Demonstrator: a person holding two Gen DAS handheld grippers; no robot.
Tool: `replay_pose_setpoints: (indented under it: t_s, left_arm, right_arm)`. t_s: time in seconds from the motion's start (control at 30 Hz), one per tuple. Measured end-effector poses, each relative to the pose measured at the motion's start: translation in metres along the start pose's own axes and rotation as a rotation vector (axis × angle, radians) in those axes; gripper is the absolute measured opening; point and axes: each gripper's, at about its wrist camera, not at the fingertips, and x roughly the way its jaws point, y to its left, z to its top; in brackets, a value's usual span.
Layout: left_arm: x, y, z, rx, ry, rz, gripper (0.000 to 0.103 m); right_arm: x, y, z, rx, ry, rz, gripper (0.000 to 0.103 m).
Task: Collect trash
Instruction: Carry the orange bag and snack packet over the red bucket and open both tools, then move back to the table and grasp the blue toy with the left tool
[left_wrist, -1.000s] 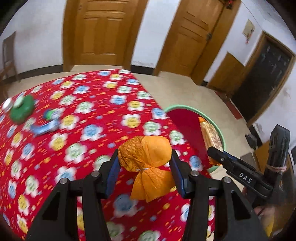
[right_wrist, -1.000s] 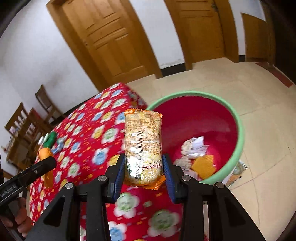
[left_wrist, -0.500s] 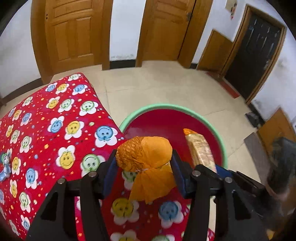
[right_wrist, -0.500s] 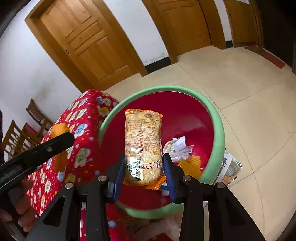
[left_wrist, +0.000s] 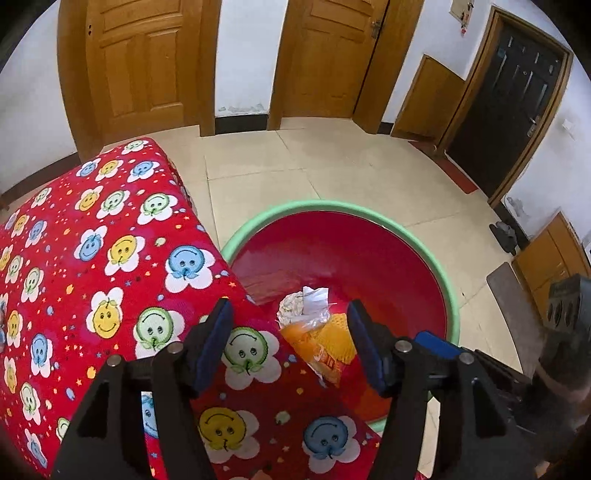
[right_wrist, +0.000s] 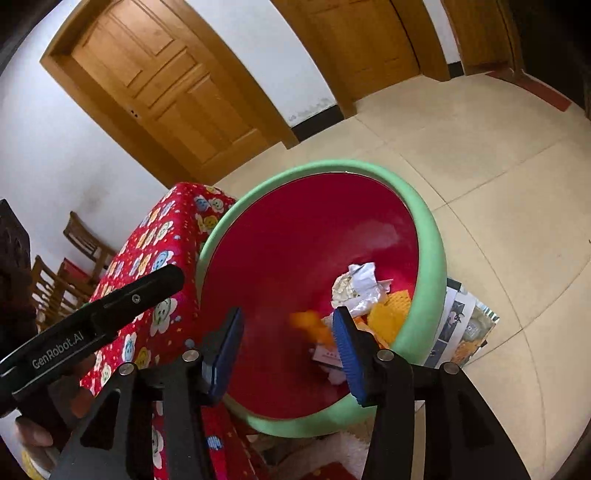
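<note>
left hand-held gripper (left_wrist: 288, 341): black frame, silver screws | right hand-held gripper (right_wrist: 288, 350): blue ribbed pads | "GenRobot.AI" lettering

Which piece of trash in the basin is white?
The crumpled paper wad, lying on top of the pile in the red basin; the pieces around it are orange or yellow wrappers.
</note>
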Motion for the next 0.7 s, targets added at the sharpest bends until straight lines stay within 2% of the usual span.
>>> replay_pose_setpoints:
  t_s: [0.47, 0.7]
  left_arm:
    - [-0.039, 0.023, -0.014, -0.053, -0.043, -0.006, 0.064]
    - [-0.061, 0.050, -0.023, -0.100, -0.065, 0.041, 0.064]
  right_arm:
    - [-0.016, 0.012, -0.007, 0.003, -0.005, 0.003, 0.053]
    - [-0.027, 0.028, -0.009, -0.010, -0.028, 0.008, 0.053]
